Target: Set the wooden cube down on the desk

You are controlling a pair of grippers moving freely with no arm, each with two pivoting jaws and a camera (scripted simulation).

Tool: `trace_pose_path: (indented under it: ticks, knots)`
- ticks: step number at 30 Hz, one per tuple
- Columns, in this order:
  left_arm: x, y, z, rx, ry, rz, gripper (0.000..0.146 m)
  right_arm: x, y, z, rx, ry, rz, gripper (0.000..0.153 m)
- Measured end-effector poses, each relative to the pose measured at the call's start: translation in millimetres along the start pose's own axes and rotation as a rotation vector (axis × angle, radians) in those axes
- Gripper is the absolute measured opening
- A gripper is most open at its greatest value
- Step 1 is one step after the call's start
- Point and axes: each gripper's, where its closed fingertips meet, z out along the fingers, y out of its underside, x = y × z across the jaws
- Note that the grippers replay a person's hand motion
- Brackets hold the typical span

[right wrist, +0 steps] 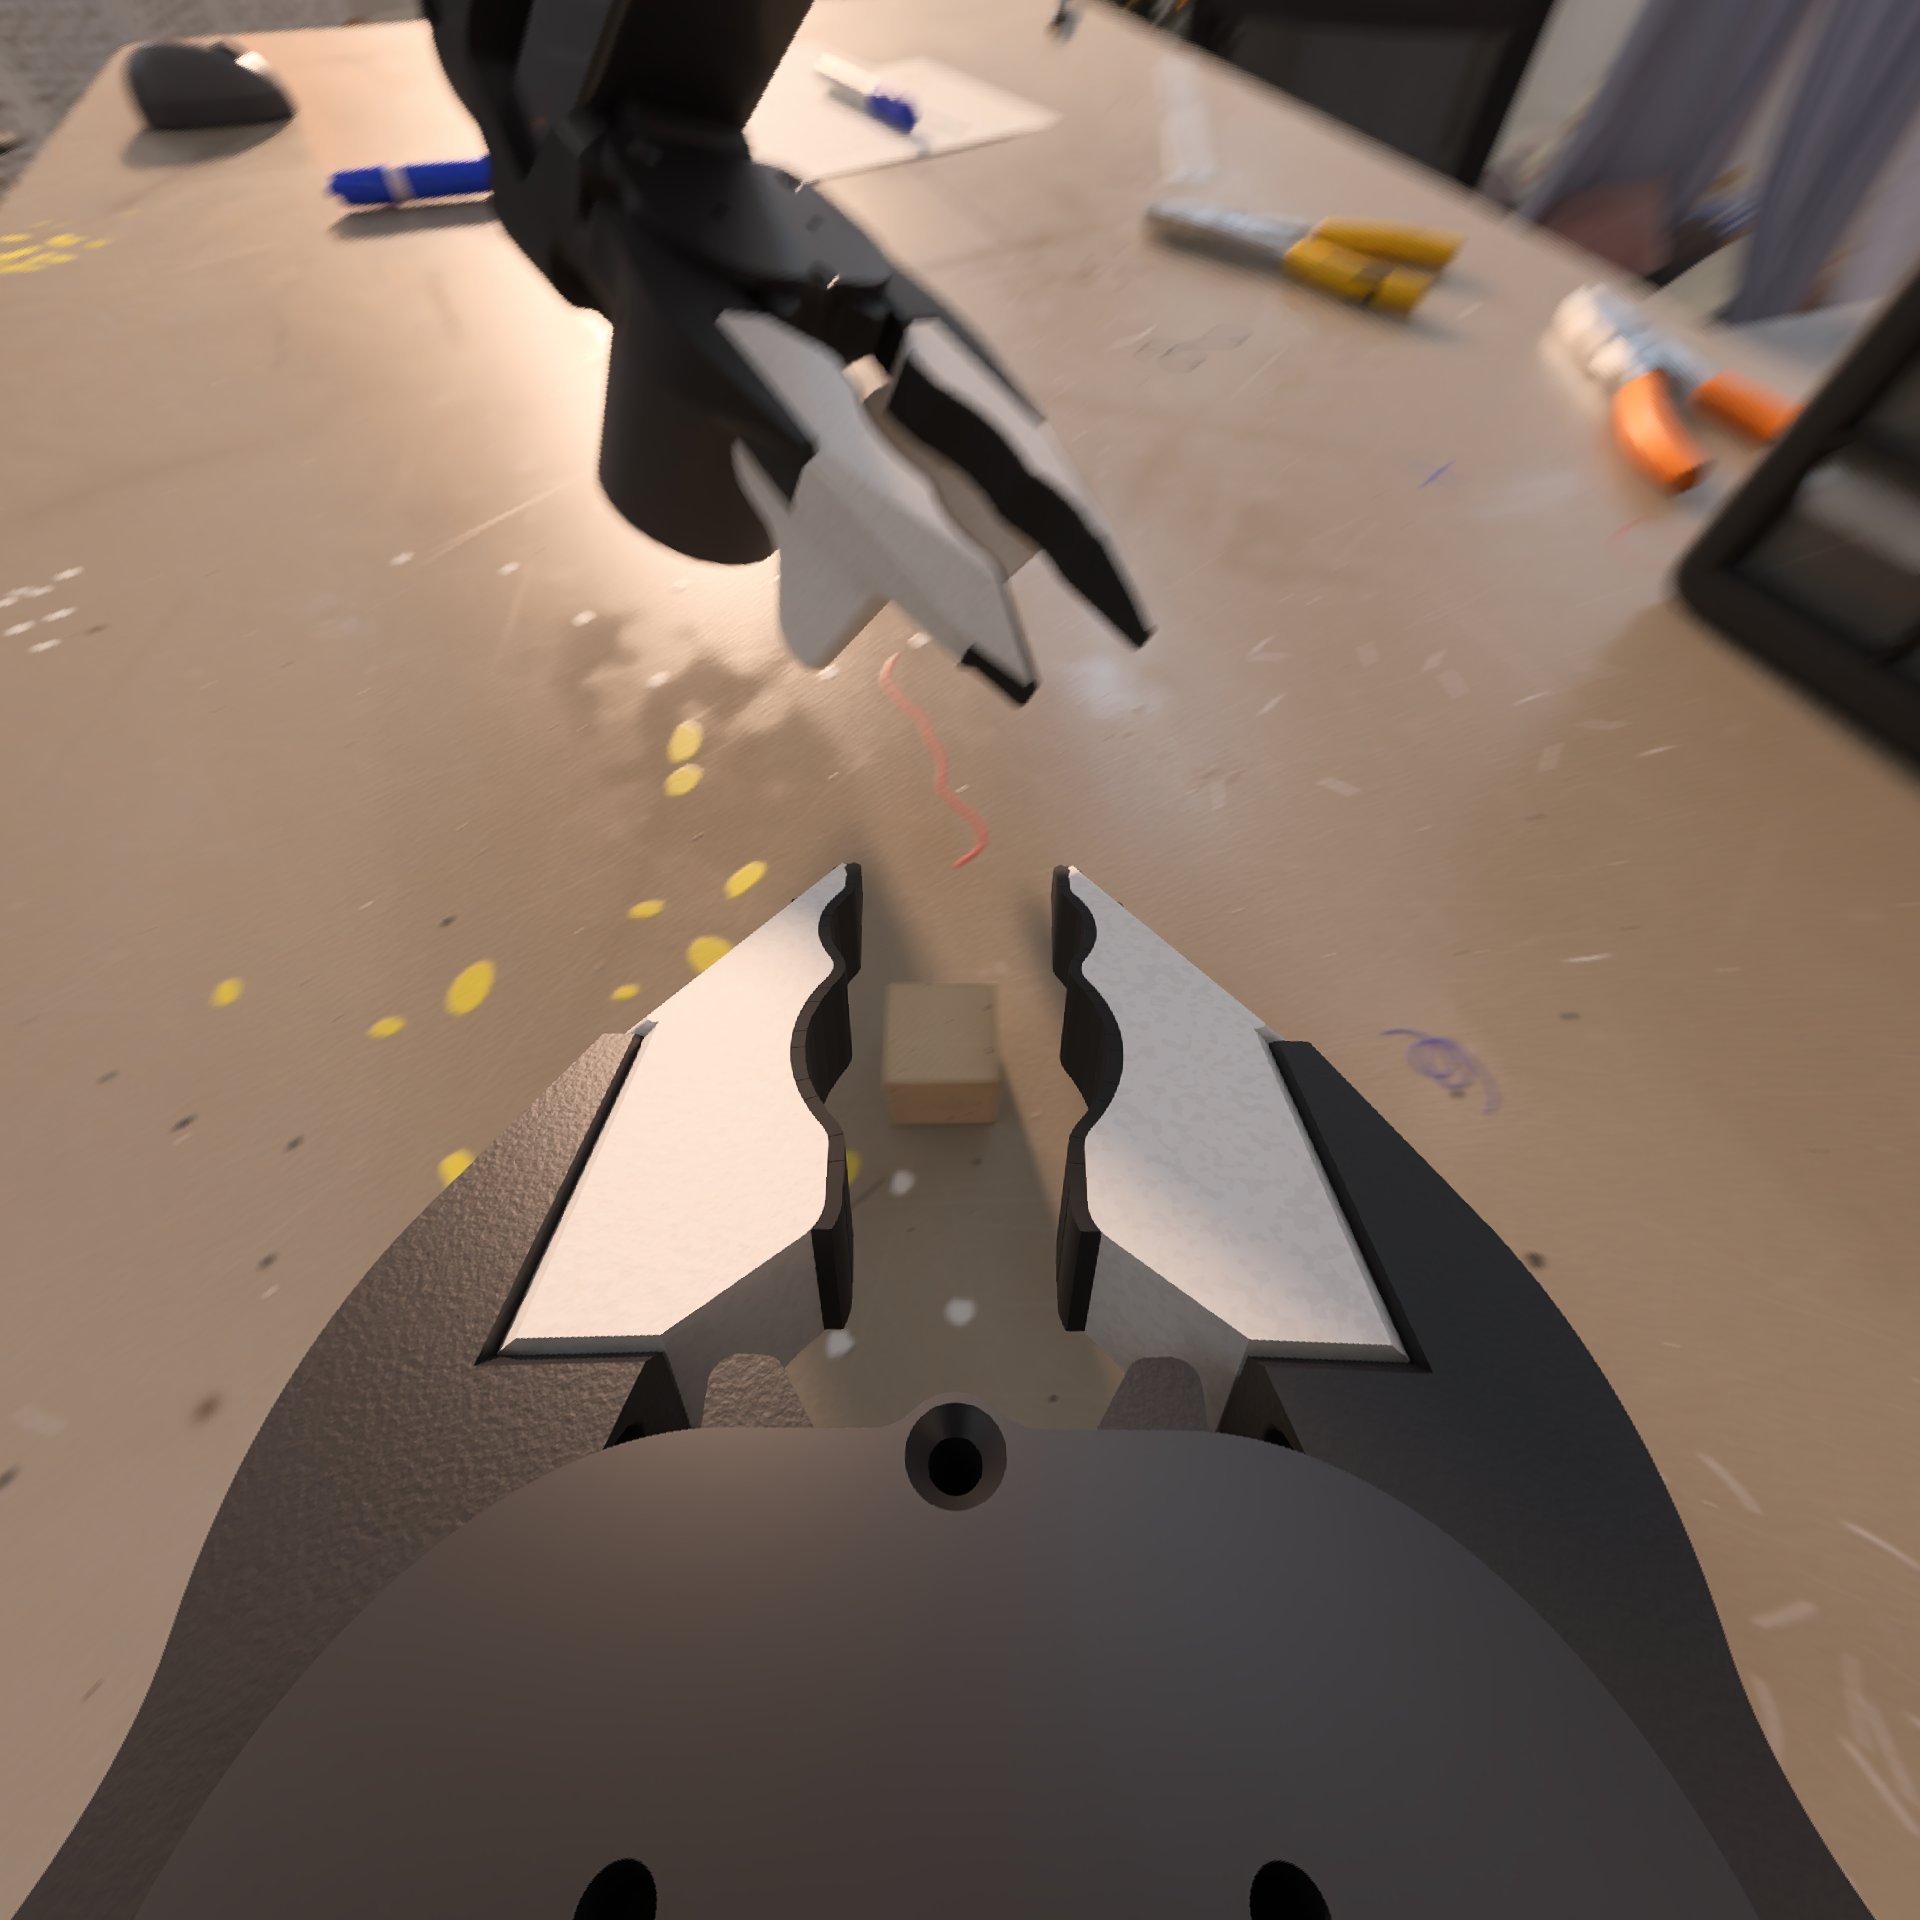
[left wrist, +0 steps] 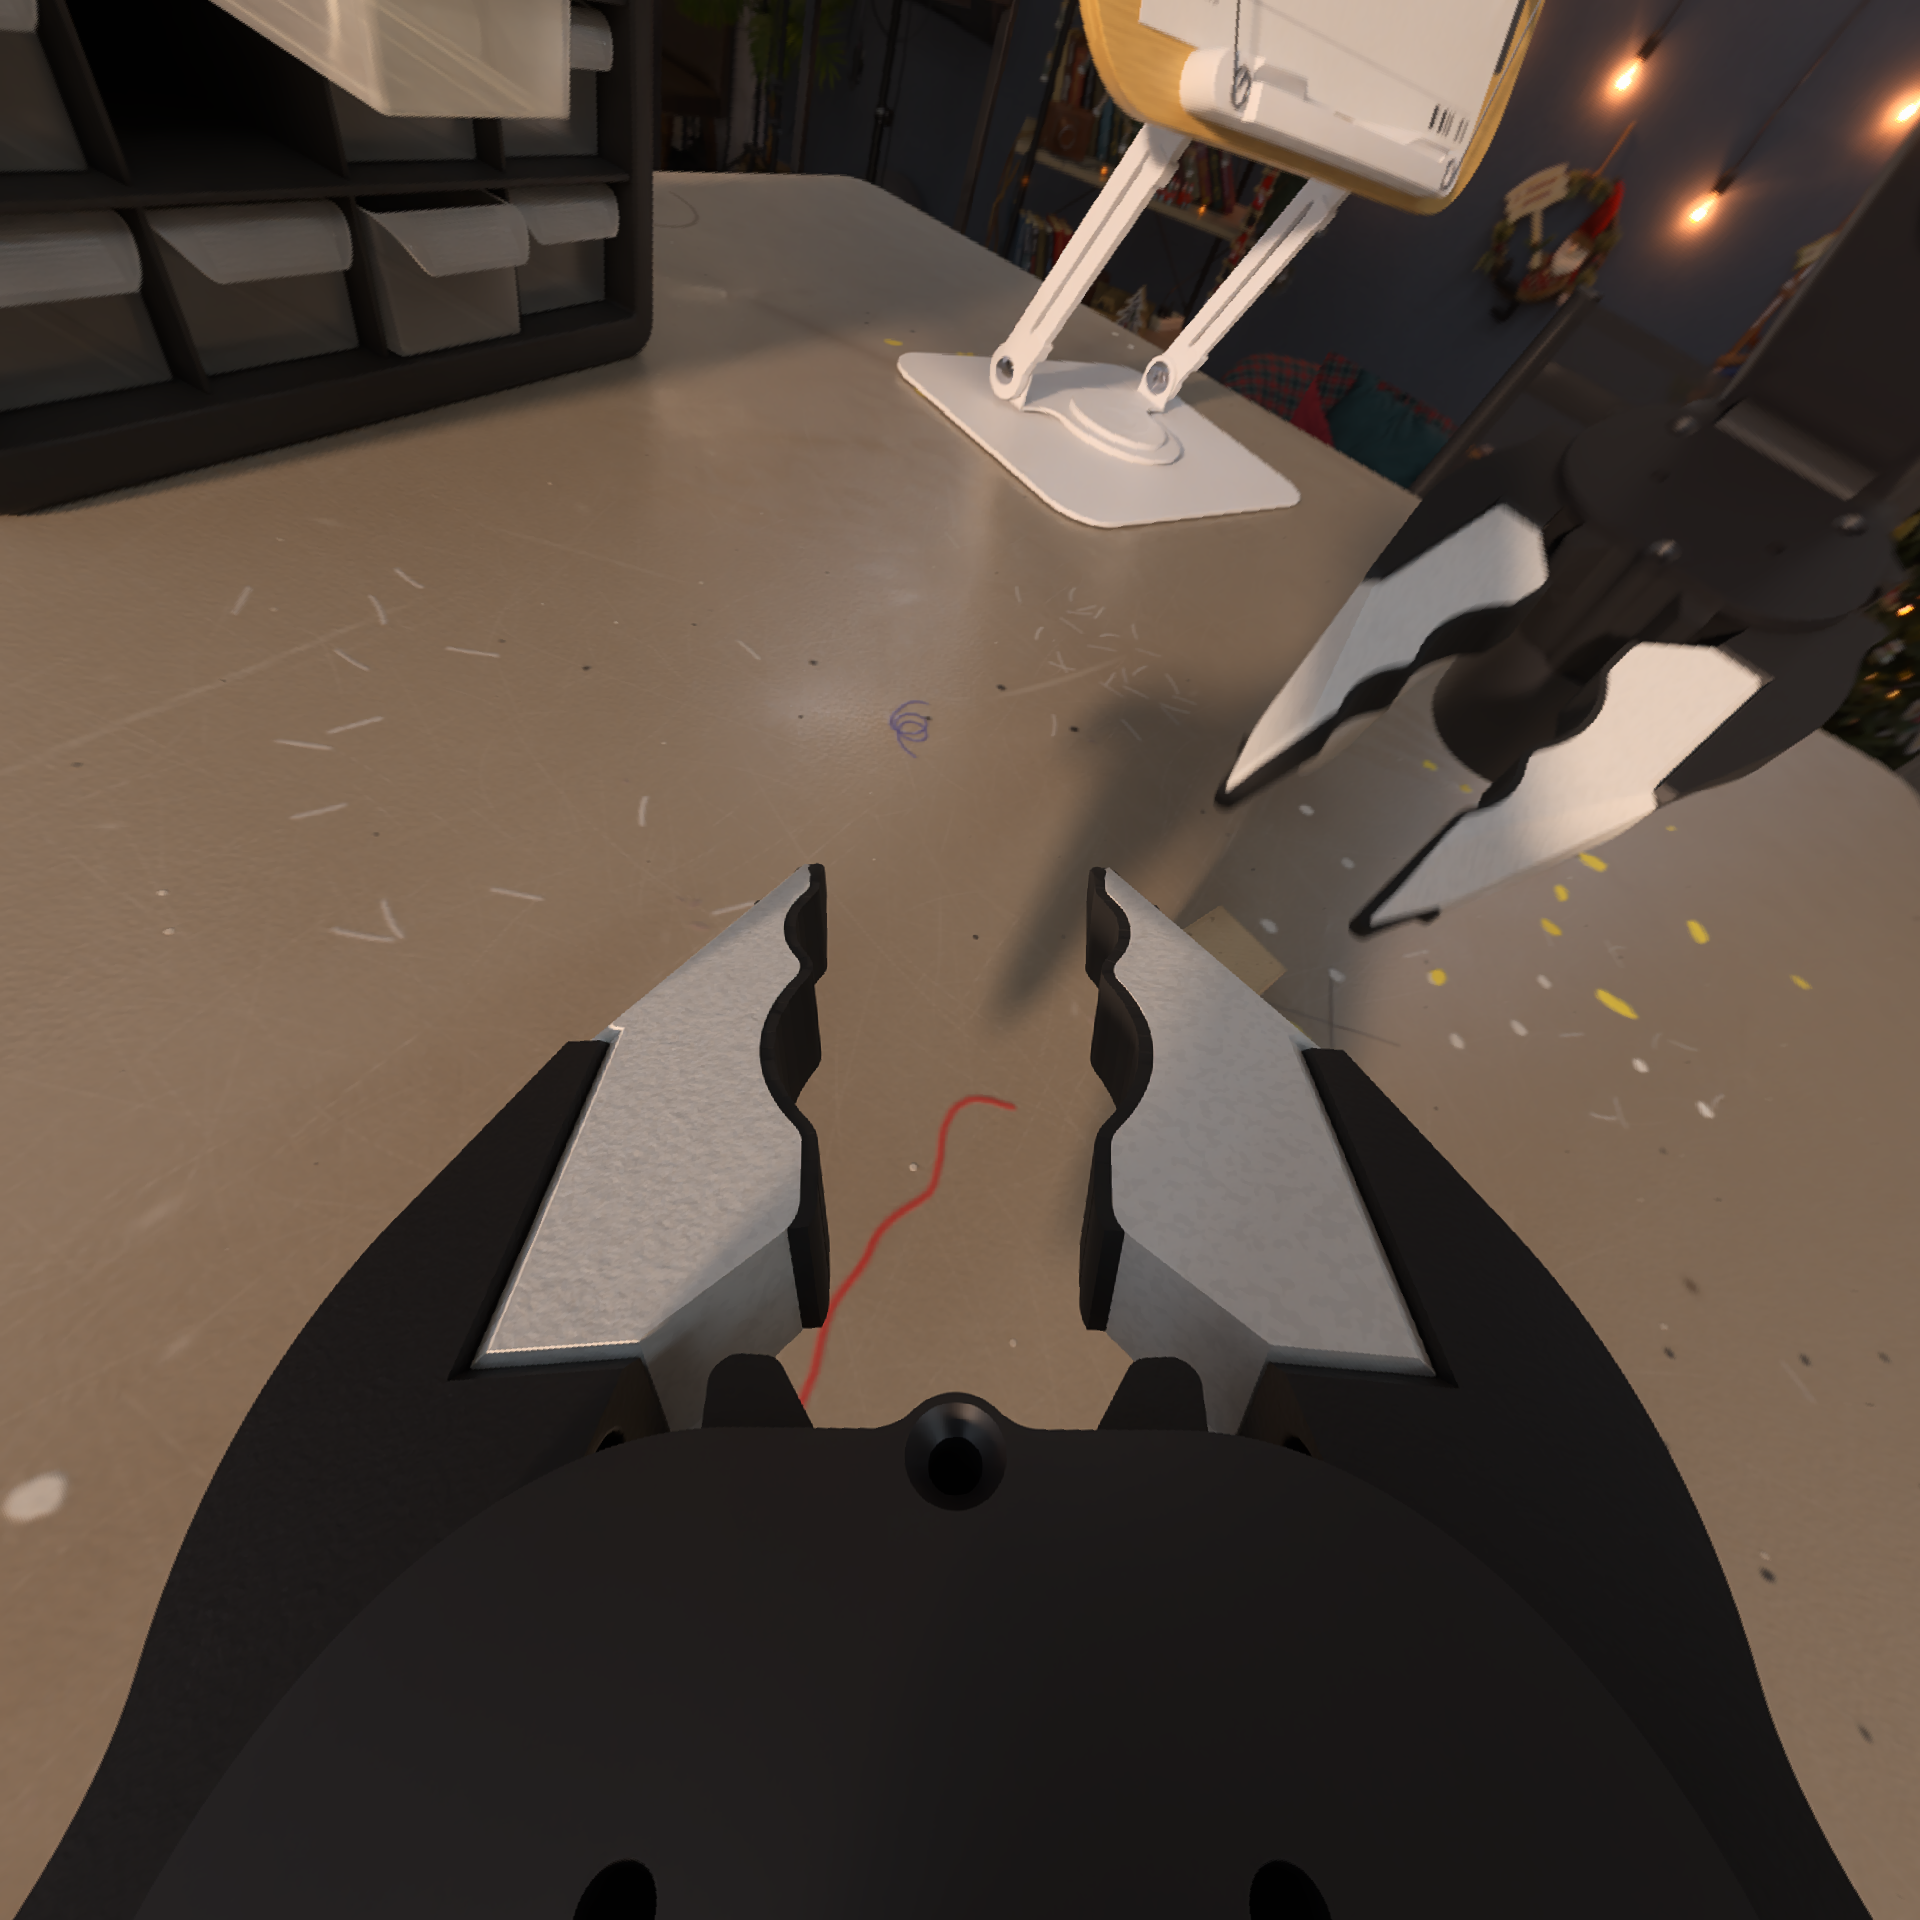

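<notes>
The small pale wooden cube (right wrist: 941, 1051) rests on the tan desk (right wrist: 1351, 831), seen between my right gripper's fingers from above, with a gap on each side. My right gripper (right wrist: 956, 883) is open and empty, above the cube. In the left wrist view only a corner of the cube (left wrist: 1242, 951) shows past my left gripper's right finger. My left gripper (left wrist: 956, 883) is open and empty over the desk (left wrist: 520, 779). The right gripper (left wrist: 1294, 857) hangs at the right of that view; the left gripper (right wrist: 1081, 660) hangs beyond the cube in the right wrist view.
A black drawer cabinet (left wrist: 312, 260) stands at the back left, a white stand (left wrist: 1101, 436) holding a tablet behind. Blue markers (right wrist: 410, 182), a black mouse (right wrist: 208, 88), yellow pliers (right wrist: 1340, 255) and orange pliers (right wrist: 1662, 395) lie at the far side.
</notes>
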Motion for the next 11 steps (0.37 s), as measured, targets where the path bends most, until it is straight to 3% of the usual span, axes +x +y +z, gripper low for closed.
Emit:
trace_pose_path:
  ticks: [3, 7, 11]
  knots:
    - [-3.3, 2.7, 0.2, -0.017, -0.039, 0.044, 0.050, 23.7, -8.4, -6.7, 0.058, 0.174, -0.023, 0.037]
    - [-0.2, 5.2, 0.1, -0.034, -0.074, 0.166, 0.050, 69.6, 0.9, -23.0, -0.014, 0.525, -0.049, 0.041]
    - [8.7, 11.6, 2.9, -0.064, -0.097, 0.286, 0.052, 86.6, 11.6, -30.9, -0.024, 0.602, 0.051, 0.043]
